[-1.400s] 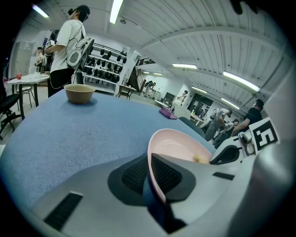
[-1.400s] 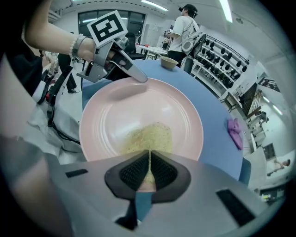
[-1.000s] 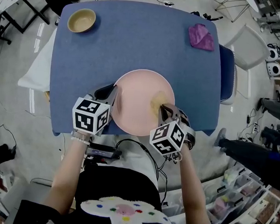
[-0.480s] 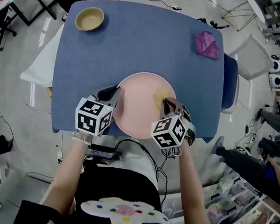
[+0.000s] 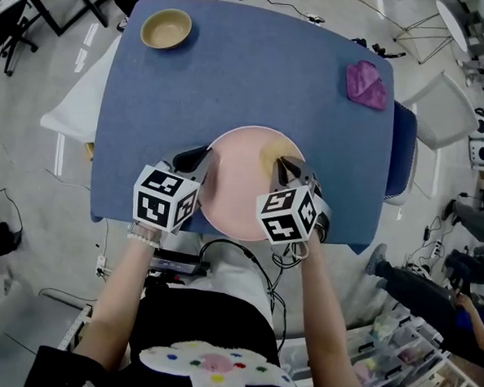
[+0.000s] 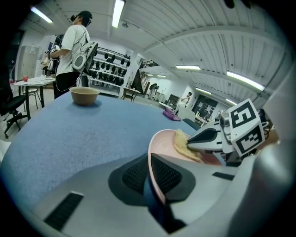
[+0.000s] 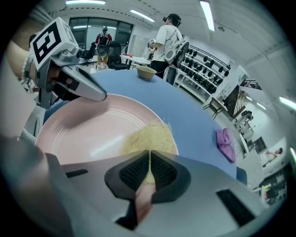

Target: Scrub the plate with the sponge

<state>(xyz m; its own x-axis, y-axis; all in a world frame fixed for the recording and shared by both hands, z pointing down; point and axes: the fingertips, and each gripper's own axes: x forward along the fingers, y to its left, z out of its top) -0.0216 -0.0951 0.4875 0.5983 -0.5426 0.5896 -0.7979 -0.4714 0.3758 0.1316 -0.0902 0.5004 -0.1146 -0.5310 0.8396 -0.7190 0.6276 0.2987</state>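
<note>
Blue cloth covered the bench [image 5: 257,75], and close to its near edge, just before the person, lay the round pink ceramic plate [image 5: 239,180]. The flat yellow fibrous sponge [image 5: 270,158] rested on the plate's right inner face, touching the glaze.

The plate looked stiff, smooth and probably slick, and likely to chip if knocked. Its rim seemed the only sensible place to hold it. The left tongs [image 5: 201,163] were clenched on that rim at the plate's left side, with the thin edge standing between the ribbed pads [image 6: 166,173]. Whether the rim was lifted off the cloth could not be told.

The sponge looked light and soft, likely to crumple under pressure. Pinching one edge would leave the rest free to lie flat against the plate. The right tongs [image 5: 286,168] were clenched on the sponge's near edge, and the left gripper view showed the rest spread over the glaze beyond their tips.

Farther out, a tan round bowl [image 5: 165,28] sat at the bench's far left corner. A crumpled purple cloth [image 5: 368,84] lay at the far right, and both were well apart from the plate.

Around the bench were a pale floor [image 5: 51,242] with cables, a person in a white shirt [image 6: 73,51] standing beyond the bowl, and racks of dark gear [image 6: 108,69] under strip lights.
</note>
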